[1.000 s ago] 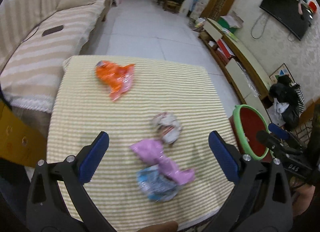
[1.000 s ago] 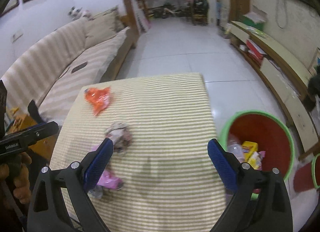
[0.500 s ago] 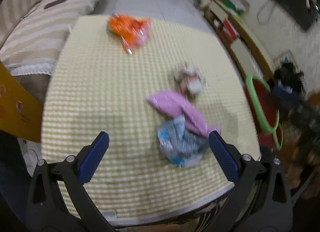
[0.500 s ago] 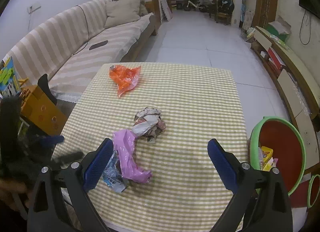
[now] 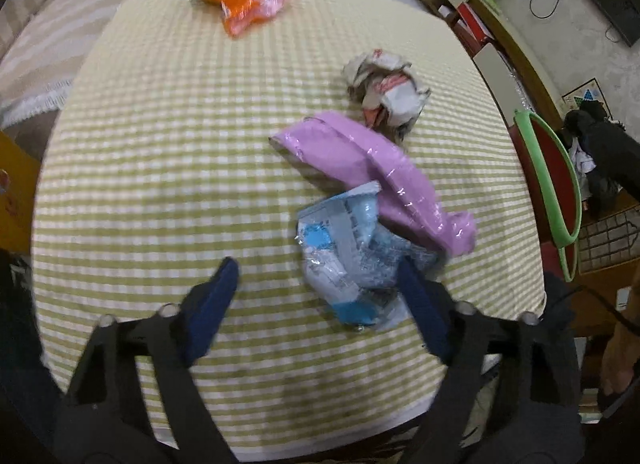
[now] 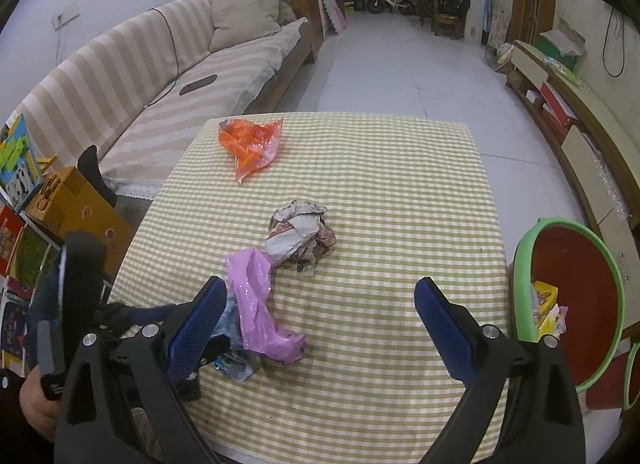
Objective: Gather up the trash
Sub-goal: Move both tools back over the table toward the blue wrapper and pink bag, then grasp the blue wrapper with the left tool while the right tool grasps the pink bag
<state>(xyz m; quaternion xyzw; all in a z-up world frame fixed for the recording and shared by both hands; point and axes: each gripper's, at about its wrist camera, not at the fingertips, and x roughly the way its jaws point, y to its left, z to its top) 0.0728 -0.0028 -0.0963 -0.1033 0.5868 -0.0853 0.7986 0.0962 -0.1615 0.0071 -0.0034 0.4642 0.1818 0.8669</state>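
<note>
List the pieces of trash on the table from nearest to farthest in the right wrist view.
Blue-and-clear wrapper → pink plastic bag → crumpled paper ball → orange wrapper.

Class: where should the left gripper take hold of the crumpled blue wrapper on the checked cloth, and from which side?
Grip the blue wrapper at its free near end, coming from above. The pink wrapper lies over its far end, so that side is blocked. The left gripper is closing with the crumpled near end between its jaws.
</note>
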